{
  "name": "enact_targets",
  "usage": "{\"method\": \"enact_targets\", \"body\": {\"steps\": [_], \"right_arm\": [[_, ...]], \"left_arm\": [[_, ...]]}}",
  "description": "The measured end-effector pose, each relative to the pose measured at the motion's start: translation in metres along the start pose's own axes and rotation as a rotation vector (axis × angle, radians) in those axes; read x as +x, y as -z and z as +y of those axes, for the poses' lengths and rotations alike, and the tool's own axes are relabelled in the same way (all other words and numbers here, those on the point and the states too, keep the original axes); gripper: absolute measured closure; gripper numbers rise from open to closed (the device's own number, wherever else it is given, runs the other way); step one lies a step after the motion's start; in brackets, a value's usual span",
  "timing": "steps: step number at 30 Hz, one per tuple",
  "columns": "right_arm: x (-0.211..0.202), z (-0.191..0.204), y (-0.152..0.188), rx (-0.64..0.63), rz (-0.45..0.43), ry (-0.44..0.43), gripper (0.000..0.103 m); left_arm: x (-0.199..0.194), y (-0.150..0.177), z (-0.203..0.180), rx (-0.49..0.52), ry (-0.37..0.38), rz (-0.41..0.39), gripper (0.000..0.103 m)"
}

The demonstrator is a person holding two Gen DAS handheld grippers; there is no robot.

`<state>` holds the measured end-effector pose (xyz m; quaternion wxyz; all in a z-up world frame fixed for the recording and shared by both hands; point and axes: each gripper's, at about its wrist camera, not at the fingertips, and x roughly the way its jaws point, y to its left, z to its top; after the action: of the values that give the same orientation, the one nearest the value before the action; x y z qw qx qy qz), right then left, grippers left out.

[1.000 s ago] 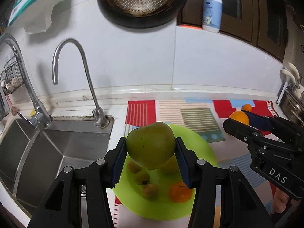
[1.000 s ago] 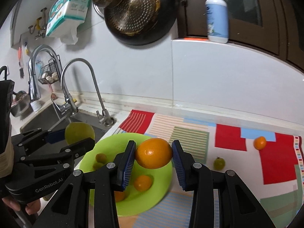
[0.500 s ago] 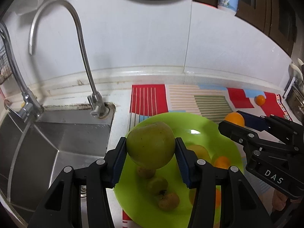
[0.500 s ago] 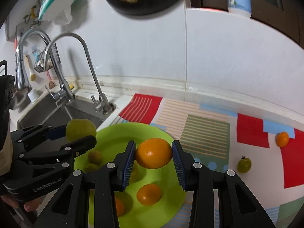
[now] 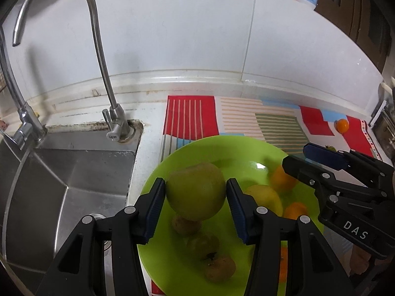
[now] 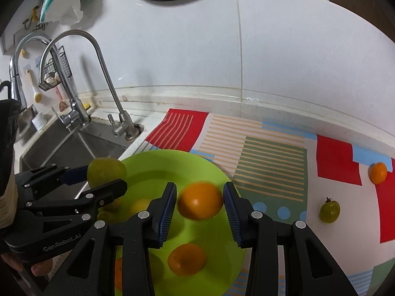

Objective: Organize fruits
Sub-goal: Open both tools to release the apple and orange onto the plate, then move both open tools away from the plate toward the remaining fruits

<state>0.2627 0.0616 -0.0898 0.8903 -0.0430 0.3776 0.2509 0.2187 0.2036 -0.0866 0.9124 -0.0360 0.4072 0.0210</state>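
A large green fruit (image 5: pixel 196 191) is being held between the blue pads of the left gripper (image 5: pixel 196 207), above the near left part of a lime-green plate (image 5: pixel 222 148); the pads are pressed against its two sides. An orange (image 6: pixel 200 204) is lying between the fingers of the right gripper (image 6: pixel 200 208), whose jaws are opening: a narrow gap is showing on each side of the fruit, which is blurred and is seen over the middle of the plate. On the plate, several small brownish-green fruits (image 5: pixel 202 245) are being kept towards the near left side, with a yellowish fruit (image 5: pixel 265 197) and more oranges (image 6: pixel 186 259) beside them. The plate is resting on a patterned mat (image 6: pixel 271 153) of red, striped and blue patches, just beside a steel sink (image 5: pixel 61 185) with a tall curved tap (image 5: pixel 103 74) at its back corner. Farther right on the mat, well apart from the plate, a small orange (image 6: pixel 377 172) and a small green fruit (image 6: pixel 329 211) are lying near each other. A bit of a hand (image 6: pixel 37 268) is seen under the left gripper's body.
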Motion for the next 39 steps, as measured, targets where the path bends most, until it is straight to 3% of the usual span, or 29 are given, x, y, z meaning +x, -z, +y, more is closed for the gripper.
{"method": "enact_targets", "body": {"steps": [1,10,13,18,26,39], "right_arm": [[-0.002,-0.001,0.000,0.004,-0.005,0.005,0.055],[-0.031,-0.004,0.003,0.019,-0.056,0.030,0.055],[-0.045,-0.005,0.006,0.020,-0.081,0.047,0.047],[-0.069,-0.007,0.012,0.017,-0.114,0.077,0.043],[-0.110,-0.015,0.025,0.033,-0.171,0.112,0.032],[-0.161,-0.048,0.042,0.047,-0.222,0.182,0.027]], "left_arm": [[-0.004,0.000,-0.001,0.004,-0.007,-0.011,0.052],[-0.045,0.003,-0.010,0.014,-0.051,-0.090,0.043],[-0.057,0.009,-0.013,0.009,-0.057,-0.101,0.040],[-0.076,0.018,-0.022,-0.001,-0.066,-0.117,0.038],[-0.108,0.025,-0.043,-0.001,-0.083,-0.169,0.026],[-0.132,0.030,-0.095,0.024,-0.069,-0.226,0.016]]}}
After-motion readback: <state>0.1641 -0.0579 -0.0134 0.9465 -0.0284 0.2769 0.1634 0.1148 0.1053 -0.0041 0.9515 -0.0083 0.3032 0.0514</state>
